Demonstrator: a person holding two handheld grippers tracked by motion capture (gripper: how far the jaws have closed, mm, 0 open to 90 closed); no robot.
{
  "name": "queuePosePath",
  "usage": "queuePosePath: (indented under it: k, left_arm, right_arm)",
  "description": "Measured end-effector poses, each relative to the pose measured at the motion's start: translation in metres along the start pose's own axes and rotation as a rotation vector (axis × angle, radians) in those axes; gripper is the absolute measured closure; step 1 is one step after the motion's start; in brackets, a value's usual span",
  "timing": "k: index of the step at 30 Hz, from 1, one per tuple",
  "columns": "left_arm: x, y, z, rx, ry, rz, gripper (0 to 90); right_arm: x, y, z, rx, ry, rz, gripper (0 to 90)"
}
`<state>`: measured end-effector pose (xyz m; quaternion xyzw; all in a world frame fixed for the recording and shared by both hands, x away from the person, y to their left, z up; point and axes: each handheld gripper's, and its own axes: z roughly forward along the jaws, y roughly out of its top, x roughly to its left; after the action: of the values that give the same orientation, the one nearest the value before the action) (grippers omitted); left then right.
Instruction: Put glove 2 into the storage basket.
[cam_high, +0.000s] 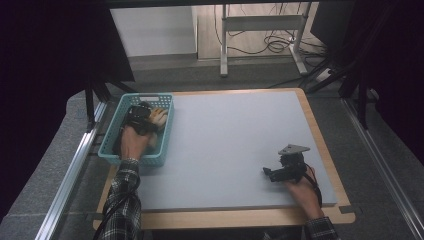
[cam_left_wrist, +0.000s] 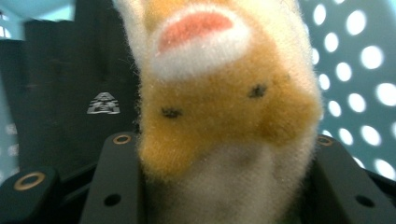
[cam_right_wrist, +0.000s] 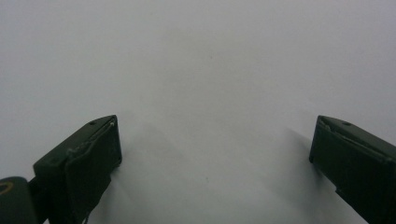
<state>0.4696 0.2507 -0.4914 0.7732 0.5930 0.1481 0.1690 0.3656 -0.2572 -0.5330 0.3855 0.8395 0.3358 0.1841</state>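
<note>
A plush toy (cam_left_wrist: 224, 107), orange and cream with a pink patch, sits between the black jaws of my left gripper (cam_left_wrist: 224, 186), which press on its sides. From above, that left gripper (cam_high: 149, 118) is inside the teal basket (cam_high: 111, 150) at the table's left, with the plush toy (cam_high: 160, 116) at its tip near the basket's right wall. My right gripper (cam_high: 268, 173) rests low over the grey mat (cam_high: 225, 135) at the front right. Its jaws stand wide apart around bare mat in the right gripper view (cam_right_wrist: 215, 158).
A black boxy object (cam_left_wrist: 70, 93) with a small white logo lies in the basket beside the toy. The basket's perforated teal wall (cam_left_wrist: 359, 70) is close behind. The mat lies on a wooden board (cam_high: 320, 130); a metal frame and cables are on the floor beyond.
</note>
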Motion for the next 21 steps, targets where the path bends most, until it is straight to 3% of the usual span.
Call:
queuePosePath:
  k: [3, 6, 9, 10, 13, 16, 18, 21]
  left_arm:
    - [-0.003, 0.003, 0.008, 0.037, 0.002, 0.020, 50.5]
    - [-0.002, 0.003, 0.013, 0.063, -0.022, 0.021, 48.3]
    - [-0.001, 0.002, 0.018, 0.098, -0.069, 0.032, 35.6]
    - [-0.002, 0.002, 0.019, 0.103, -0.064, 0.046, 31.7]
    - [-0.002, -0.001, 0.017, 0.096, -0.038, 0.053, 27.0]
    - [0.003, -0.003, 0.013, 0.091, -0.038, 0.053, 15.2]
    - [0.006, -0.004, 0.005, 0.065, -0.069, 0.045, 8.3]
    - [0.007, -0.003, -0.008, 0.025, -0.097, 0.051, 6.1]
  right_arm:
    - [0.000, 0.000, 0.000, 0.000, 0.000, 0.000, 1.9]
    - [0.000, 0.000, 0.000, 0.000, 0.000, 0.000, 1.9]
    - [0.000, 0.000, 0.000, 0.000, 0.000, 0.000, 1.9]
    - [0.000, 0.000, 0.000, 0.000, 0.000, 0.000, 1.9]
    - [0.000, 0.000, 0.000, 0.000, 0.000, 0.000, 1.9]
    - [0.000, 0.000, 0.000, 0.000, 0.000, 0.000, 1.9]
    - [0.000, 0.000, 0.000, 0.000, 0.000, 0.000, 1.9]
    - [0.000, 0.000, 0.000, 0.000, 0.000, 0.000, 1.9]
